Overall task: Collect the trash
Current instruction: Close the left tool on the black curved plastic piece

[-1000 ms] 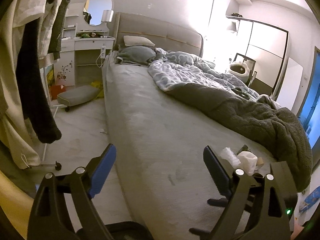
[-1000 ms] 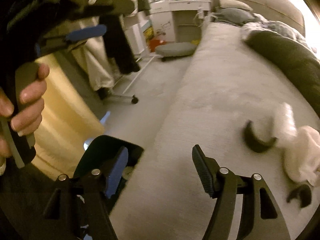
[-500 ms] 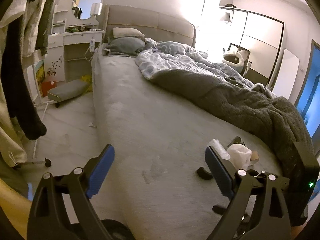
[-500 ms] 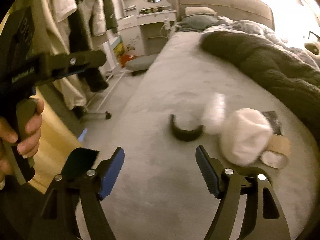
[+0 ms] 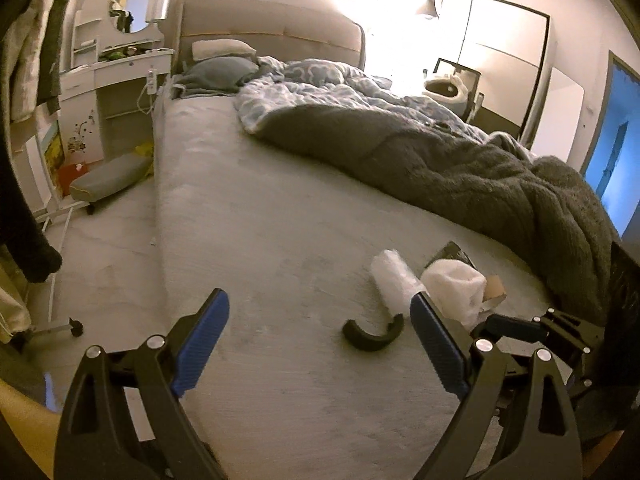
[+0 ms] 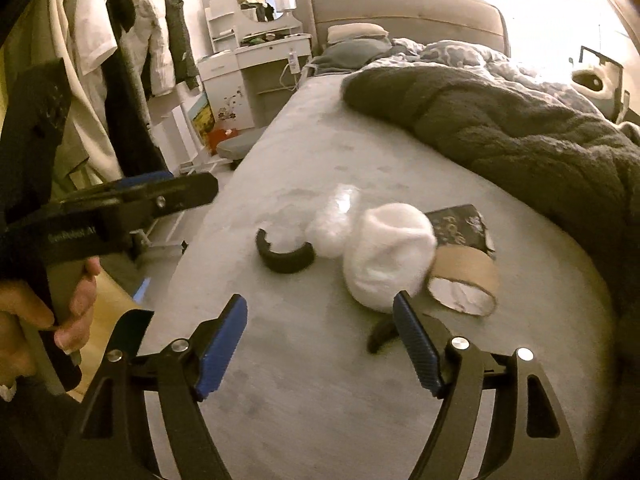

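On the bare grey bed (image 6: 320,392) a small heap of trash is lying near the foot, and both tools are hanging over it with nothing between their blue pads.

Going from the left, the left gripper (image 5: 320,344) is standing spread wide and empty, aimed at the sheet beside the heap. In the right wrist view it is showing at the left edge, held in a hand (image 6: 48,320). Its risk is closing on the sheet itself and bunching the fabric, since only the black curved strap (image 6: 285,258) is lying near its line.

Next, that strap is lying flat and thin on soft bedding, so pads coming down on it may press it into the cover and slide off its rounded back.

The crumpled plastic wrap (image 6: 334,224) is touching the strap and the white wad of tissue (image 6: 390,258). Both look light and springy, so a nudge is likely to scatter them toward the bed's edge.

The right gripper (image 6: 320,344), its jaws having just been opening, is also spread and empty, just short of the wad. A second dark strap (image 6: 380,334) is lying partly hidden behind its right pad and may get knocked aside unseen.

Farthest right, the cardboard tape roll (image 6: 464,280) is leaning against the wad and over a dark packet (image 6: 460,226); pulling the wad may roll it toward the grey blanket (image 6: 520,144).
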Available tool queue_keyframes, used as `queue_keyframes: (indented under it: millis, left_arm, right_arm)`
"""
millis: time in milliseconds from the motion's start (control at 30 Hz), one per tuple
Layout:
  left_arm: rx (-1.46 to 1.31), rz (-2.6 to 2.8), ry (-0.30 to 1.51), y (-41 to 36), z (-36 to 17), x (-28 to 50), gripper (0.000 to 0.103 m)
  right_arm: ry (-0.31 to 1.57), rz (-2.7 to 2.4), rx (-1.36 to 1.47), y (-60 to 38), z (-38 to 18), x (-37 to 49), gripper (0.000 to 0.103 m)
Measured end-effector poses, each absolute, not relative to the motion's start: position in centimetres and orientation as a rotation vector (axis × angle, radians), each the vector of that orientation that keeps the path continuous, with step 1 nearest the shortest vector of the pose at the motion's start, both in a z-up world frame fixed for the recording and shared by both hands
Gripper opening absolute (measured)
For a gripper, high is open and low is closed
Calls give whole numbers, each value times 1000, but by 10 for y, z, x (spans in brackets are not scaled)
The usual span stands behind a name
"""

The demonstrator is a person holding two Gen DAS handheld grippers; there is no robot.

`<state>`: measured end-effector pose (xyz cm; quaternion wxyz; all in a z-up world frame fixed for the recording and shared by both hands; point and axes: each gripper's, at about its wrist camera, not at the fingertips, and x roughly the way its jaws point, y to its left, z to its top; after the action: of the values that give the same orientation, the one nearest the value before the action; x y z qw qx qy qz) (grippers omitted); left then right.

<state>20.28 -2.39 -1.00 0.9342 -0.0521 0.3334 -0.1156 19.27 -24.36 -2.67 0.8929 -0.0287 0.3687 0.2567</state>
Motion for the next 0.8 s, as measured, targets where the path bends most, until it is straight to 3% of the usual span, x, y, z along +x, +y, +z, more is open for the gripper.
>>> queue_keyframes:
  millis: [433, 800]
  left_arm:
    - [-62, -293, 759, -69, -36, 217, 91]
    - [-64, -292, 836, -82, -59, 233, 71]
  right_arm:
    - [783, 479, -12, -281, -36, 199, 79]
    - [797, 446, 8, -292, -44, 205, 83]
